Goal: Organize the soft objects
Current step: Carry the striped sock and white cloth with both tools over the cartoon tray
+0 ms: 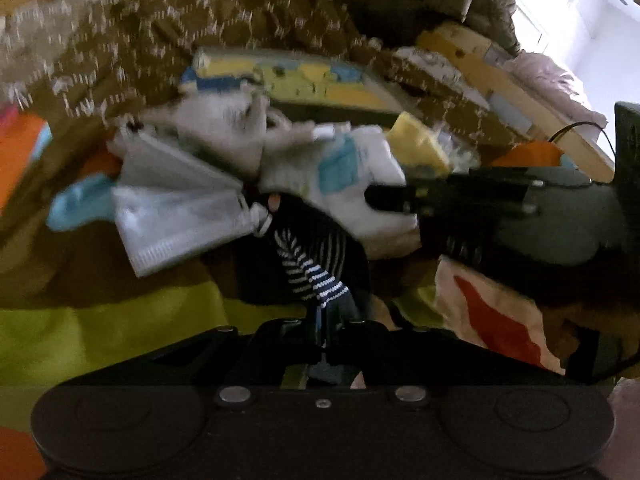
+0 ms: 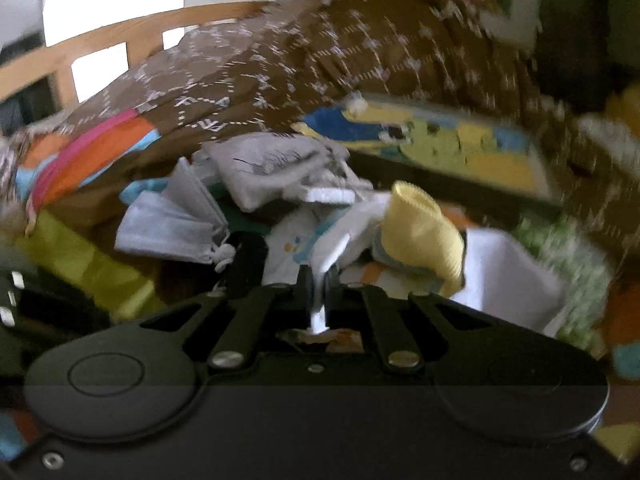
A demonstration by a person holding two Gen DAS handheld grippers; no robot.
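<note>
A pile of soft items lies on a brown patterned bedspread (image 1: pixel 240 20). My left gripper (image 1: pixel 324 320) is shut on a navy-and-white striped sock (image 1: pixel 308 276), which runs up from its fingertips. My right gripper (image 2: pixel 316 284) is shut on a fold of white cloth with blue patches (image 2: pixel 336 236). In the left wrist view that right gripper (image 1: pixel 374 200) reaches in from the right onto the same white cloth (image 1: pixel 352 168). Pale face masks (image 1: pixel 176 208), a grey pouch (image 1: pixel 224 132) and a yellow sock (image 1: pixel 420 144) lie around them.
A colourful flat board (image 2: pixel 440 140) rests behind the pile. A white bin (image 2: pixel 512 276) stands right of the yellow sock (image 2: pixel 420 228). Lime-green fabric (image 1: pixel 100 320) covers the near left, and a light blue sock (image 1: pixel 80 200) lies left of the masks. A wooden bed rail (image 2: pixel 120 36) runs far left.
</note>
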